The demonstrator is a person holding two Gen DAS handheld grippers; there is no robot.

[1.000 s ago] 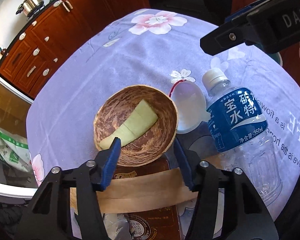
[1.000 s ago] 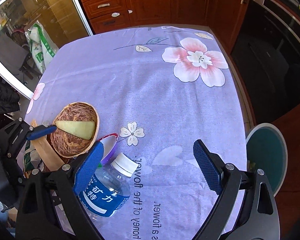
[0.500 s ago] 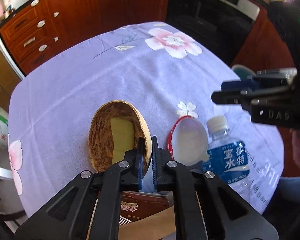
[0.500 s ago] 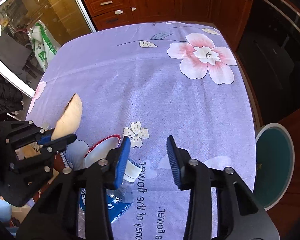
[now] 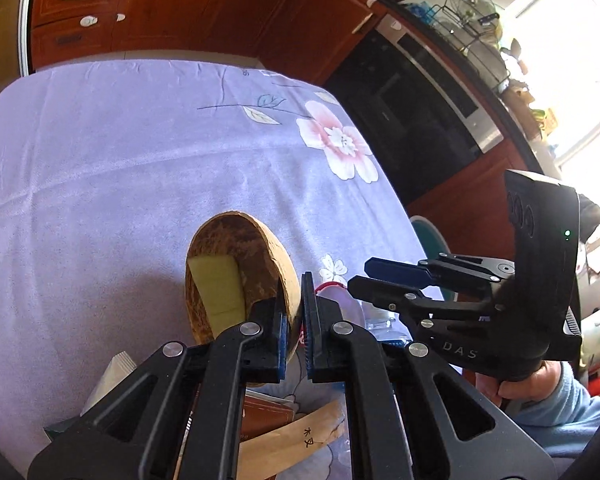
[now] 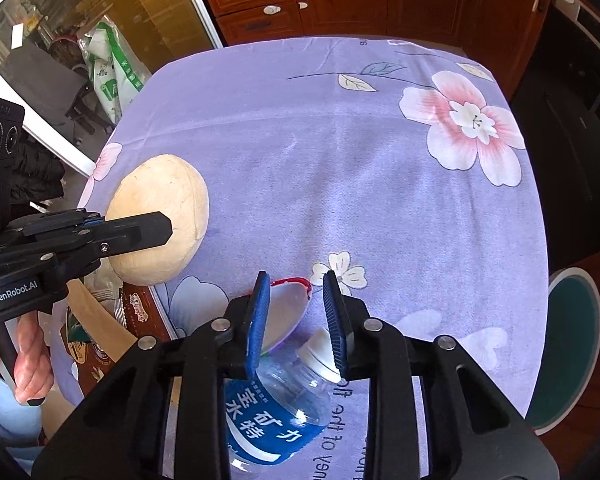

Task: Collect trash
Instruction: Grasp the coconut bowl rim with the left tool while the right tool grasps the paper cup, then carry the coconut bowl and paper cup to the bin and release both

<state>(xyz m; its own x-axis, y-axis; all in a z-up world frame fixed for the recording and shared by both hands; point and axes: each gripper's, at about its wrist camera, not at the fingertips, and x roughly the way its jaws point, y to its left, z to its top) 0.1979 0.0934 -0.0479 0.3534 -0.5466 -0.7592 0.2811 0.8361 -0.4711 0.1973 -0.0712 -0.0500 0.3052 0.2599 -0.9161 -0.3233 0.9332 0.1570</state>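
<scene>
My left gripper (image 5: 295,320) is shut on the rim of a brown coconut-shell bowl (image 5: 236,268) and holds it tilted above the table; a pale yellow-green peel (image 5: 216,288) lies inside. In the right wrist view the bowl's pale outside (image 6: 160,220) shows, lifted at the left. My right gripper (image 6: 296,320) is partly closed, its jaws a bottle-neck's width apart, just above a lying plastic water bottle (image 6: 276,412) with a blue label and white cap (image 6: 318,354). It grips nothing. A clear lid with a red rim (image 6: 284,312) lies beside the cap.
A purple flowered cloth (image 6: 340,160) covers the table. A brown packet and a paper chopstick sleeve (image 5: 296,436) lie at the near edge. A teal-rimmed bin (image 6: 572,344) stands on the floor at the right. Wooden cabinets stand beyond the table.
My left gripper closed on the bowl's rim and lifted and tilted the bowl. My right gripper narrowed from wide open and came down over the bottle's cap.
</scene>
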